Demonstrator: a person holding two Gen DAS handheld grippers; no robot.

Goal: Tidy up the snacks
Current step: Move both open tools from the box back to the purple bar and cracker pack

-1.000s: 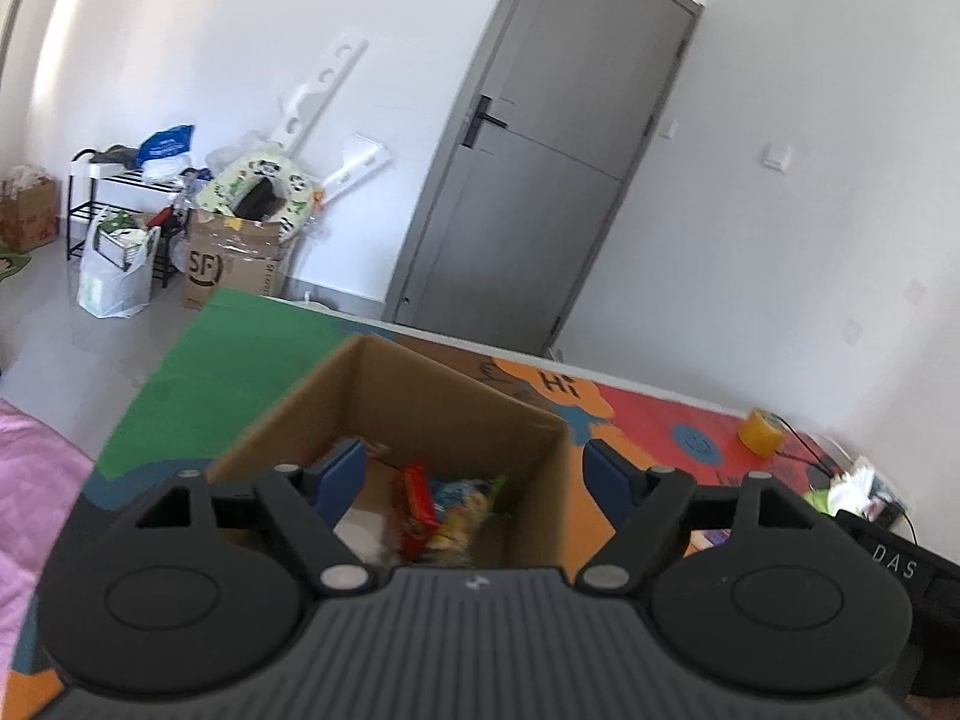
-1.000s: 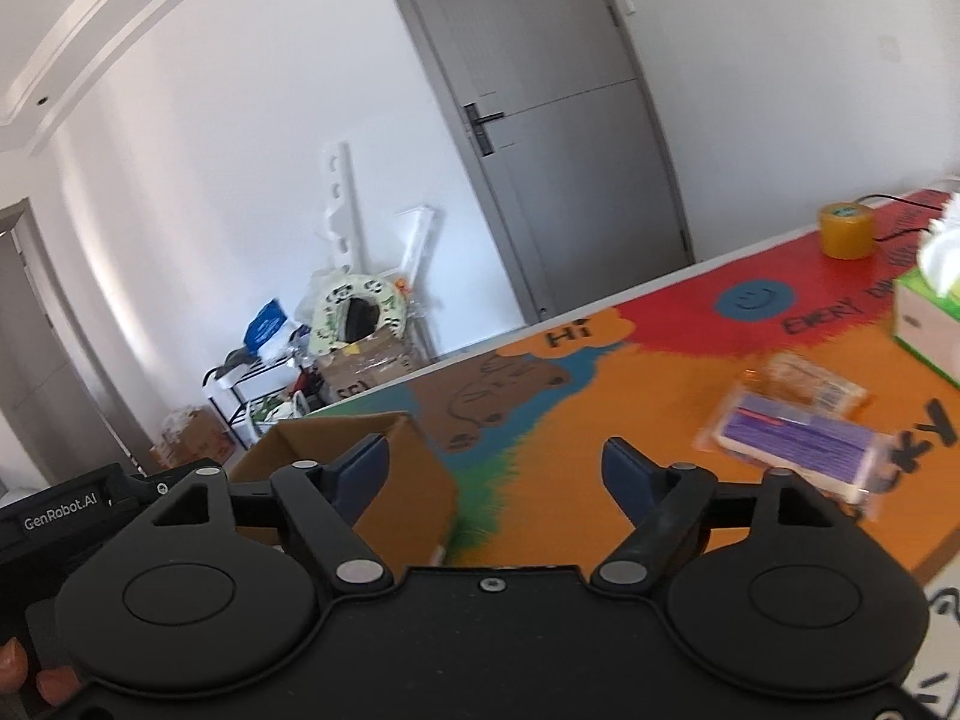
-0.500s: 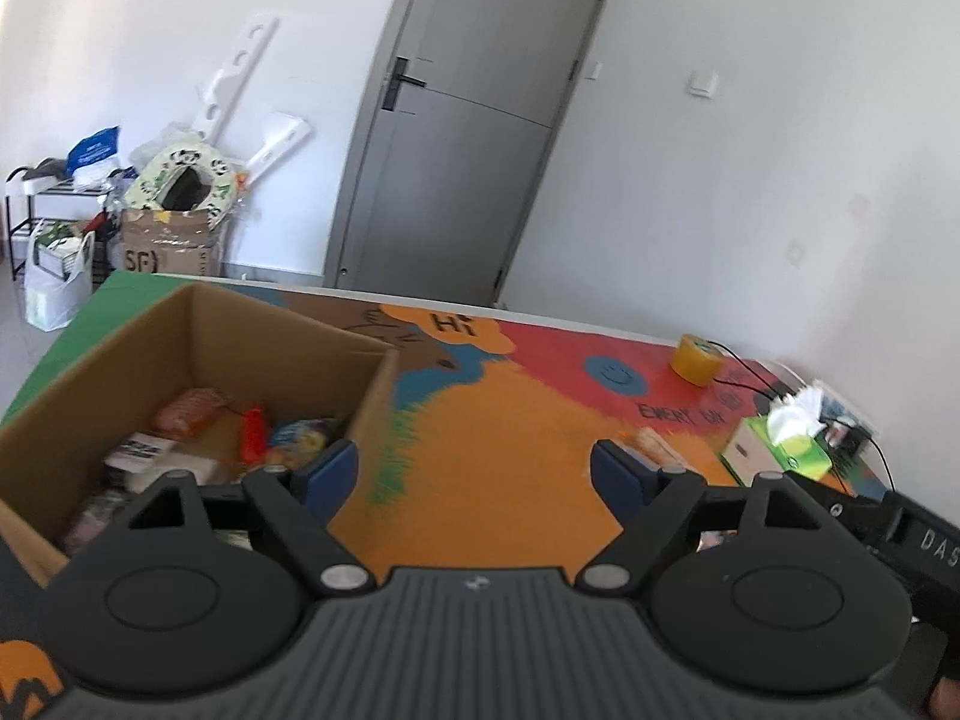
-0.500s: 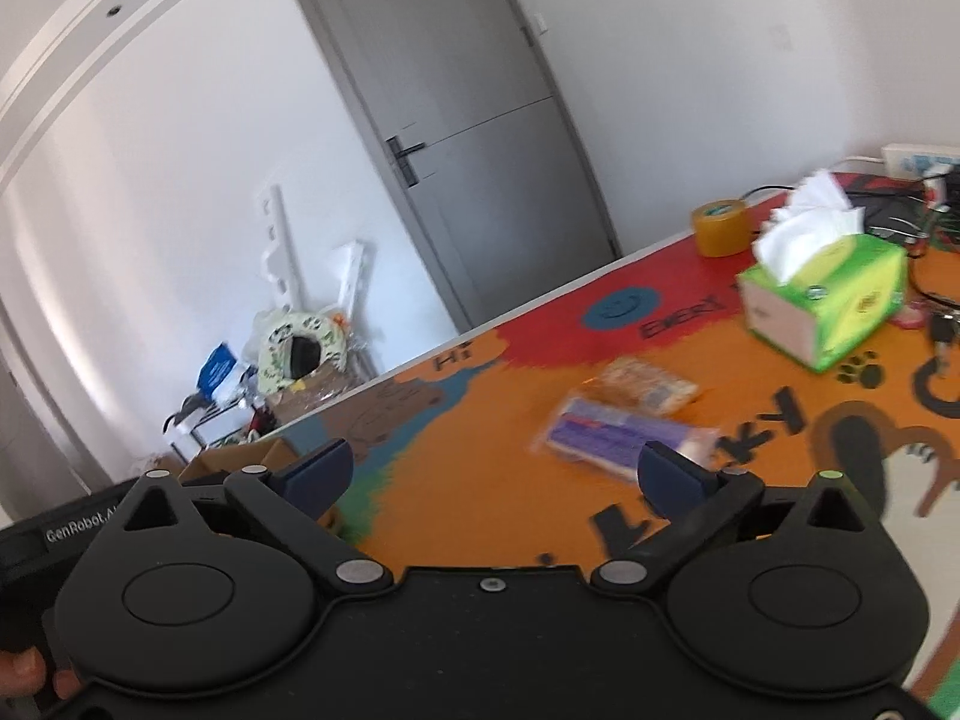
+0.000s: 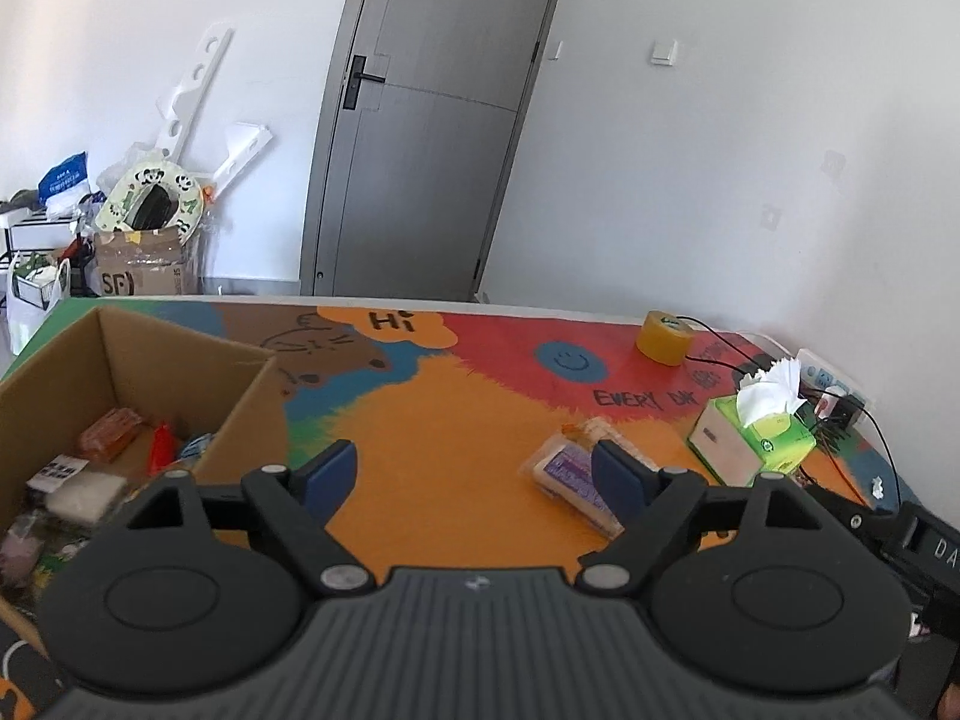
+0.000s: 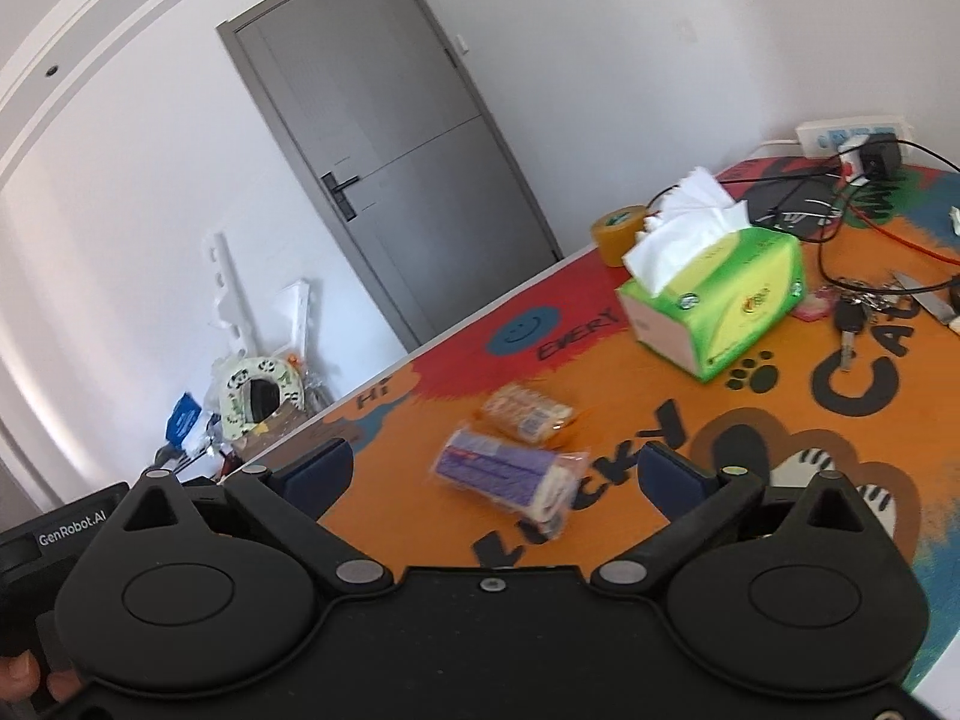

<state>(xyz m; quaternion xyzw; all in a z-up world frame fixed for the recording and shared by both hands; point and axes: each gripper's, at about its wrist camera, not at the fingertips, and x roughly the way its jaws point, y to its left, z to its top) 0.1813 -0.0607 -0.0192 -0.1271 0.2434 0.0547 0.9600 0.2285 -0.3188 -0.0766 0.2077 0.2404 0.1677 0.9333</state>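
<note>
I count several wrapped snacks already lying in the open brown cardboard box (image 5: 180, 354) at the table's left. Two remain out on the colourful printed table mat (image 6: 630, 420): a purple plastic-wrapped snack pack (image 6: 504, 471) and, just beside it, an orange-toned wrapped biscuit pack (image 6: 528, 414). My right gripper (image 6: 492, 468) hangs above the purple pack, jaws spread wide, holding nothing. My left gripper (image 5: 474, 468) is likewise wide open and empty. I judge the job mostly done.

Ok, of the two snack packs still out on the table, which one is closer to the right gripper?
The purple-wrapped pack, lying just ahead of the open right gripper. The orange-wrapped pack sits beyond it, toward the green tissue box.
</note>
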